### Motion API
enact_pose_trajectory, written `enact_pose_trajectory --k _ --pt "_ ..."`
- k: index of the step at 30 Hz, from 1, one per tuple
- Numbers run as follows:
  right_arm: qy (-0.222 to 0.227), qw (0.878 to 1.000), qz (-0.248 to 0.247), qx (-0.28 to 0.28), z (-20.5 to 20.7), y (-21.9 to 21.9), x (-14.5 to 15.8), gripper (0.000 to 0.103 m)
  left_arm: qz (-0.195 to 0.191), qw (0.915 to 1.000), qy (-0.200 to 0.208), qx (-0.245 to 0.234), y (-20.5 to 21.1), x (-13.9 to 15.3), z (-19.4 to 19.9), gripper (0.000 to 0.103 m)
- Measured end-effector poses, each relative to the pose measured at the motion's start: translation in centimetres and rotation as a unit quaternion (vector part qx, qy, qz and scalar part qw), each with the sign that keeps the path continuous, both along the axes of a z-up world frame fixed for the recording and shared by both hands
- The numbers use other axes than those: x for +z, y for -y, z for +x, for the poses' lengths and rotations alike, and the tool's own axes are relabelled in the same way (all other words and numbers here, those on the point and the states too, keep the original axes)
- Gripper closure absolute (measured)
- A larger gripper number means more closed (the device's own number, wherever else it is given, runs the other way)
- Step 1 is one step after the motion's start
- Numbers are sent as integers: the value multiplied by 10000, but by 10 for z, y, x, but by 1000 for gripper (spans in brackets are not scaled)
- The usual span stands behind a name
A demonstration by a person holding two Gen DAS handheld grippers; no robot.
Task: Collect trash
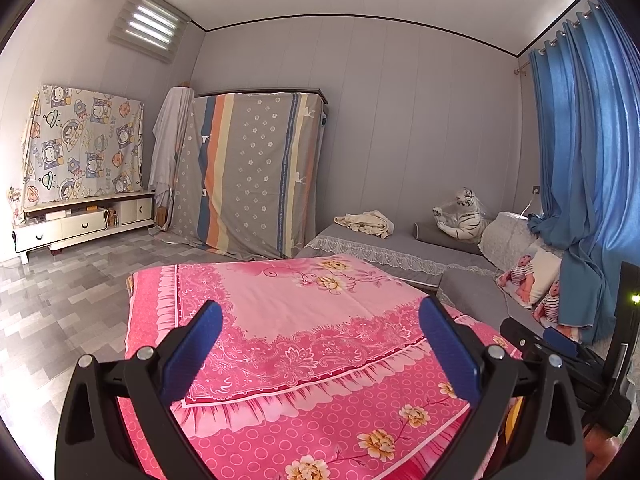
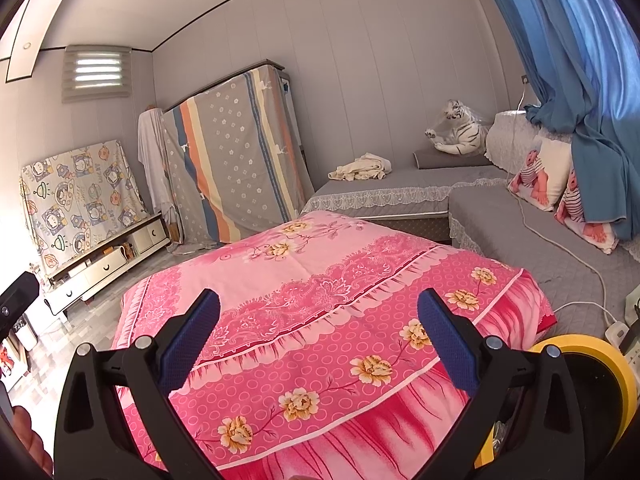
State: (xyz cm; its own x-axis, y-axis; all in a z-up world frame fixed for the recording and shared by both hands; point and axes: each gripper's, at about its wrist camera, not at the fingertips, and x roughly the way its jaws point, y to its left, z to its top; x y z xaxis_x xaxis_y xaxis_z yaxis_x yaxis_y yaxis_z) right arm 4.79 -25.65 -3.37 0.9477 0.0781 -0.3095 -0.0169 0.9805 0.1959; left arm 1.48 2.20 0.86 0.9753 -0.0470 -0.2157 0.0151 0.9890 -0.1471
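Observation:
My left gripper (image 1: 320, 340) is open and empty, held above a table covered with a pink floral cloth (image 1: 280, 312). My right gripper (image 2: 318, 334) is also open and empty above the same pink cloth (image 2: 320, 280). A yellow-rimmed round bin (image 2: 600, 368) stands at the lower right of the right wrist view, beside the table. No loose trash shows on the cloth in either view. Part of the right gripper (image 1: 560, 344) shows at the right edge of the left wrist view.
A grey L-shaped sofa (image 2: 500, 216) runs behind and right of the table, with a crumpled cream cloth (image 2: 364, 168), a plush white tiger (image 2: 460, 132), baby-print cushions (image 2: 540, 176) and a white cable (image 2: 568, 252). Cloth-draped furniture (image 1: 248, 172) and a low TV cabinet (image 1: 84, 220) stand at the left.

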Motion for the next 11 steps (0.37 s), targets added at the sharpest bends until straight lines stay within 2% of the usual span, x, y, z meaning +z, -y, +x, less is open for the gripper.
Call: enact_pose_trajectory --k 11 --pt "-26 10000 18 7 0 -1 -4 9 -6 10000 -68 -69 0 2 3 8"
